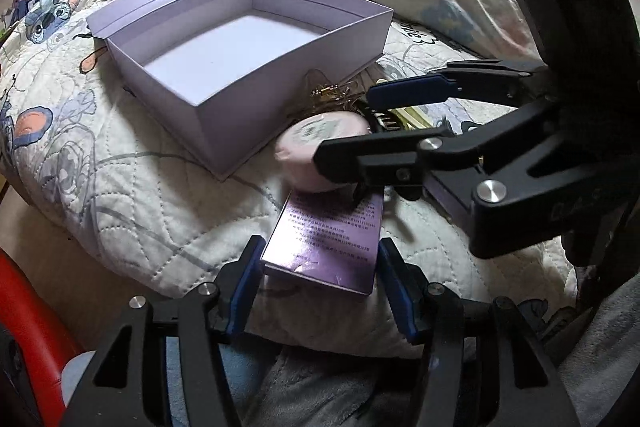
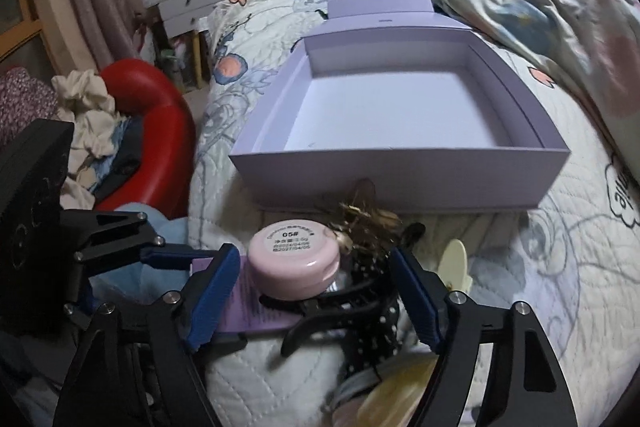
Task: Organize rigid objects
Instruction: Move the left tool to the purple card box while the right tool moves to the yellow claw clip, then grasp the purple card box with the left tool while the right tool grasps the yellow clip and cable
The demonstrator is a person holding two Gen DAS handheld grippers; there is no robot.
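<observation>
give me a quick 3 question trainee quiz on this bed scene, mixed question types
1. True or false: the lavender open box already holds an item.
2. Which item lies between the right tongs? A) pink round compact B) cream hair clip C) gold hair clip
3. Fill in: the left tongs straddle the purple printed ____.

Key: 1 false, it is empty. 2 A. 3 carton; the fingers are spread either side, not clamped.

- Round pale pink plastic compact (image 2: 294,267): its white lid sticker reads "05#", with smaller lines below too blurred to read.
- Flat shiny purple cardboard carton (image 1: 326,239): rows of small printed characters, illegible.
</observation>
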